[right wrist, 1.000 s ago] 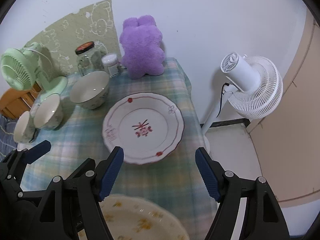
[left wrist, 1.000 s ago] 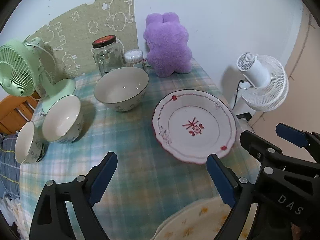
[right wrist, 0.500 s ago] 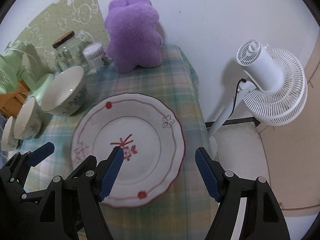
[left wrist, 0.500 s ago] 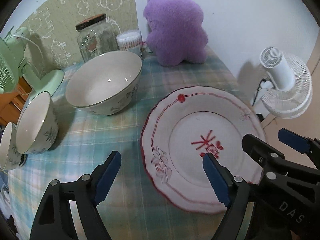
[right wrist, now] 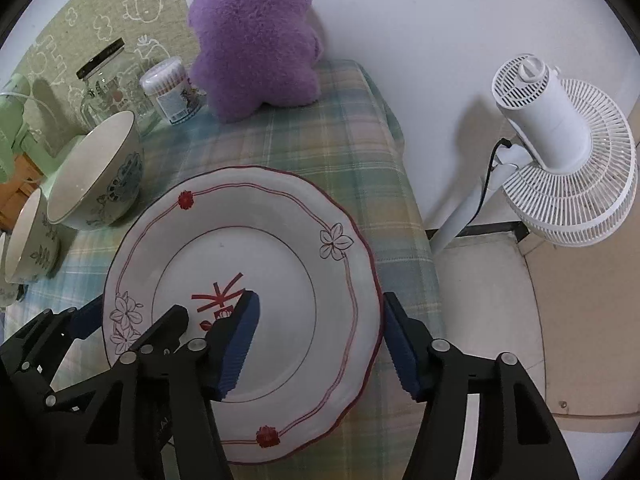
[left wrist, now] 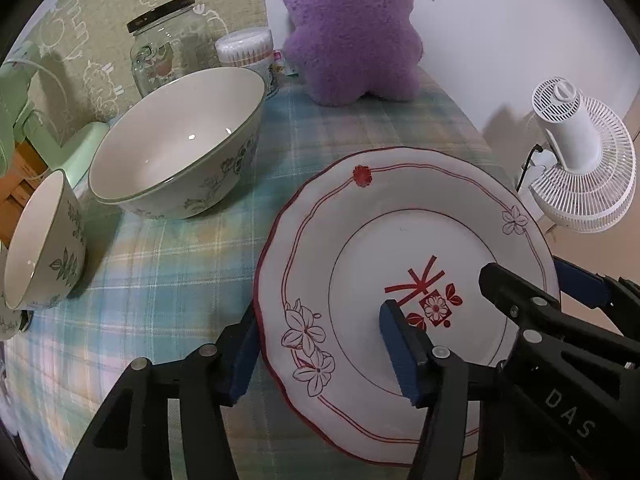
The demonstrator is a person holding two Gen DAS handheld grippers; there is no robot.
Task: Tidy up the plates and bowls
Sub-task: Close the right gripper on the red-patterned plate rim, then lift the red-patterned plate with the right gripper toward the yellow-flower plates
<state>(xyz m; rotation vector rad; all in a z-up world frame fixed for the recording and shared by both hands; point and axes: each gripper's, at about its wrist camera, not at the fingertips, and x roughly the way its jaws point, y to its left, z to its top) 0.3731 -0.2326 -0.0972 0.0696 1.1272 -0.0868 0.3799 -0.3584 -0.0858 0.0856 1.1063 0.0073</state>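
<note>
A white plate with red trim point(left wrist: 400, 232) point(right wrist: 260, 248) lies on the plaid tablecloth. My left gripper point(left wrist: 320, 348) is open and straddles the plate's left rim, one finger over the plate, one outside it. My right gripper point(right wrist: 320, 344) is open and straddles the plate's right rim the same way. A large floral bowl point(left wrist: 176, 148) point(right wrist: 96, 176) stands left of the plate. A smaller bowl point(left wrist: 44, 240) point(right wrist: 28, 240) stands further left, and the rim of a third shows at the far left edge.
A purple plush toy point(left wrist: 352, 28), a glass jar point(left wrist: 164, 44) and a cotton-swab tub point(left wrist: 248, 52) stand at the back. A green fan base point(left wrist: 80, 144) is at the back left. A white fan point(right wrist: 560, 152) stands on the floor past the table's right edge point(right wrist: 416, 216).
Both grippers moved forward and down to the red-trimmed plate and now straddle its opposite rims. The yellow-flowered plate near the front edge has dropped out of view.
</note>
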